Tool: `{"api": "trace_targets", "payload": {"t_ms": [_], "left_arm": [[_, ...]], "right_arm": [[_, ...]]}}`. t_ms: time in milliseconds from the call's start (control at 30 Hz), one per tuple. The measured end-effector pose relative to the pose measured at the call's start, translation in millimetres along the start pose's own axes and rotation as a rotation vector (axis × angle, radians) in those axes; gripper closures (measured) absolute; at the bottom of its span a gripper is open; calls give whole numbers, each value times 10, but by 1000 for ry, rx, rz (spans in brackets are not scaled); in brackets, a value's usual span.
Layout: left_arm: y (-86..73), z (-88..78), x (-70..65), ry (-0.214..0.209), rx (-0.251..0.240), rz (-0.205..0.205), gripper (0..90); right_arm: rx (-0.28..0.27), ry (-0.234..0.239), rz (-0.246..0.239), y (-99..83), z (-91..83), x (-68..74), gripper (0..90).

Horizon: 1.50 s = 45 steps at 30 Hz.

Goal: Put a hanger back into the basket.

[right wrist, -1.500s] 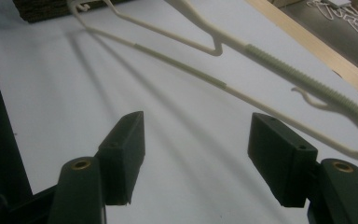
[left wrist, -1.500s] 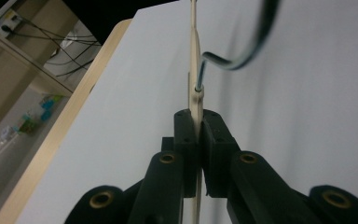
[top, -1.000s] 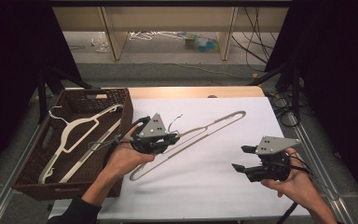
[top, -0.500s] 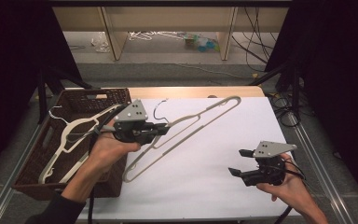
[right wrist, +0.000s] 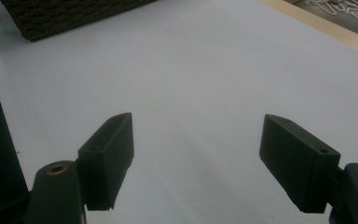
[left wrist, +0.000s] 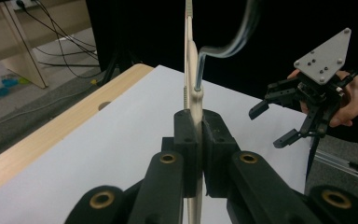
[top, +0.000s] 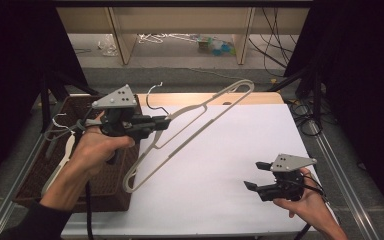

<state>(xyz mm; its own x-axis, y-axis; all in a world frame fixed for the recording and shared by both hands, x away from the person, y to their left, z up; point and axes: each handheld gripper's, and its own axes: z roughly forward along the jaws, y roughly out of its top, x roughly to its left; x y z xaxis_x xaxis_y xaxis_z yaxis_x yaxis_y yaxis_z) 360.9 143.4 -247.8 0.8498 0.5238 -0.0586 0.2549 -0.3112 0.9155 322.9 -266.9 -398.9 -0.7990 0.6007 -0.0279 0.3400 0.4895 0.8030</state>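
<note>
A cream plastic hanger (top: pixel 195 125) with a metal hook (top: pixel 152 95) hangs tilted above the white table sheet (top: pixel 230 150). My left gripper (top: pixel 161 123) is shut on it near the neck, level with the basket's right edge. In the left gripper view the jaws pinch the hanger (left wrist: pixel 189 70) edge-on, with my left gripper (left wrist: pixel 196 126) closed tight around it. My right gripper (top: pixel 256 175) rests low near the front right of the sheet. Its jaws have just been opening and stand wide apart with nothing between them (right wrist: pixel 198 158); the left gripper view shows it (left wrist: pixel 271 123) too.
A dark wicker basket (top: pixel 107 197) stands at the table's left and holds several pale hangers (top: pixel 67 150); its corner shows in the right gripper view (right wrist: pixel 65 14). A wooden strip (top: pixel 260 97) runs along the table's far edge. Cables and clutter lie on the floor beyond.
My left gripper has lifted the hanger off the sheet and carried it up and leftward toward the basket. The right hand has stayed near the front right, its jaws a little wider.
</note>
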Motion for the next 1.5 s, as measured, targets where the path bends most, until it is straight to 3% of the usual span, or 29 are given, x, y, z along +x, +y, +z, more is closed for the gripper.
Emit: {"api": "trace_targets", "payload": {"t_ms": [333, 500, 733, 867, 1100, 1200, 1500], "left_arm": [[214, -342, 50, 54, -11, 23, 856], [192, -549, 209, 116, -1, 22, 856], [-59, -835, 579, 225, 18, 1, 856], [-276, -1009, 774, 293, 57, -20, 856], [-535, -1165, 933, 343, 91, -37, 856], [-687, -1262, 1035, 378, 106, -62, 856], [-968, -1391, 1202, 415, 133, -134, 856]], "right_arm": [[16, 5, 4, -33, 35, 15, 267], [23, 13, -1, -39, 42, 22, 267], [23, 14, 1, -52, 53, 19, 265], [29, 14, 5, -56, 60, 18, 259], [31, 18, 6, -64, 75, 23, 259], [34, 21, 10, -65, 81, 26, 259], [41, 26, 5, -78, 103, 34, 259]]}}
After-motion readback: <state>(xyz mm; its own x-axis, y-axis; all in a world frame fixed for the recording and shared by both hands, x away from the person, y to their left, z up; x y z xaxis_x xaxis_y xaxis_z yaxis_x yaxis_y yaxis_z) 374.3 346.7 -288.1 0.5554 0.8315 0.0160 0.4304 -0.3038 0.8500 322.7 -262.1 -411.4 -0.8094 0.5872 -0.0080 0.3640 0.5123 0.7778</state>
